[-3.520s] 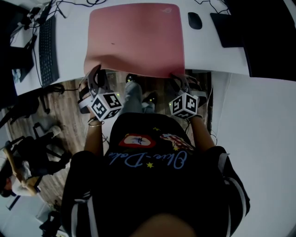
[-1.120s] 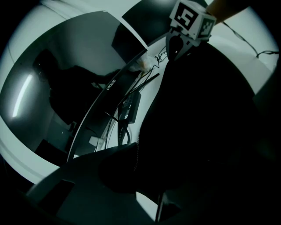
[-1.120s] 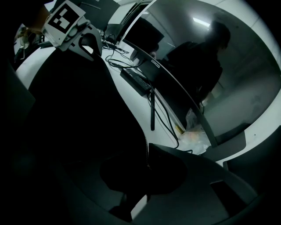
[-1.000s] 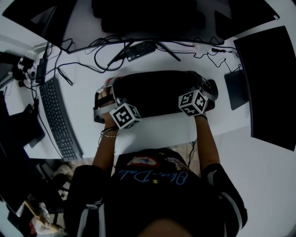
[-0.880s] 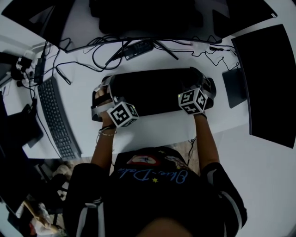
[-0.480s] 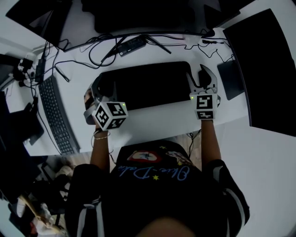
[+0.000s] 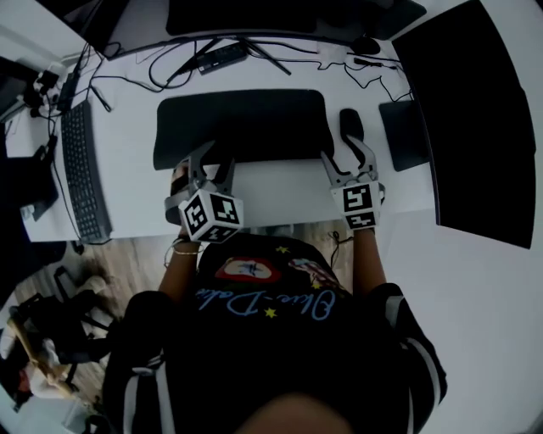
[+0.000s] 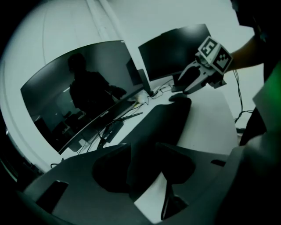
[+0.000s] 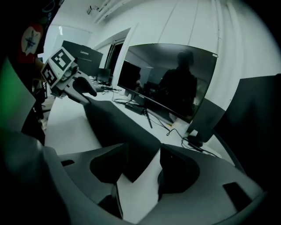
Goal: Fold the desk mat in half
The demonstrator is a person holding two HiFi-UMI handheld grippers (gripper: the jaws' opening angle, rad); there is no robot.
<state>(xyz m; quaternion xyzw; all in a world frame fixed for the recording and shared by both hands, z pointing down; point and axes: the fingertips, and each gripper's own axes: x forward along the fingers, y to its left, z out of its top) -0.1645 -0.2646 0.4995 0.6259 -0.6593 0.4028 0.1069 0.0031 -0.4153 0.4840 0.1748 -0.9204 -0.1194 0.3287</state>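
Observation:
The desk mat (image 7: 242, 127) lies folded on the white desk (image 7: 280, 191), its black underside up. My left gripper (image 7: 212, 161) hovers at the mat's near left corner; its jaws have just been opening and then eased in a little, and they press on nothing. My right gripper (image 7: 346, 161) stands off the mat's near right corner, its jaws just opened wide and empty. In the left gripper view the mat (image 8: 162, 123) shows beyond the gap of my left gripper (image 8: 142, 176). The right gripper view shows the mat's corner (image 9: 118, 127) past my right gripper (image 9: 138, 171).
A keyboard (image 7: 81, 174) lies at the desk's left end. A mouse (image 7: 350, 125) and a small dark pad (image 7: 405, 134) sit right of the mat. A monitor (image 7: 280, 17) and cables (image 7: 212, 55) run along the back. A large black panel (image 7: 475, 127) stands at the right.
The pink mat that hung over the desk edge now lies folded, black side up. Both grippers let go of its edge, opened and drew back toward the near edge.

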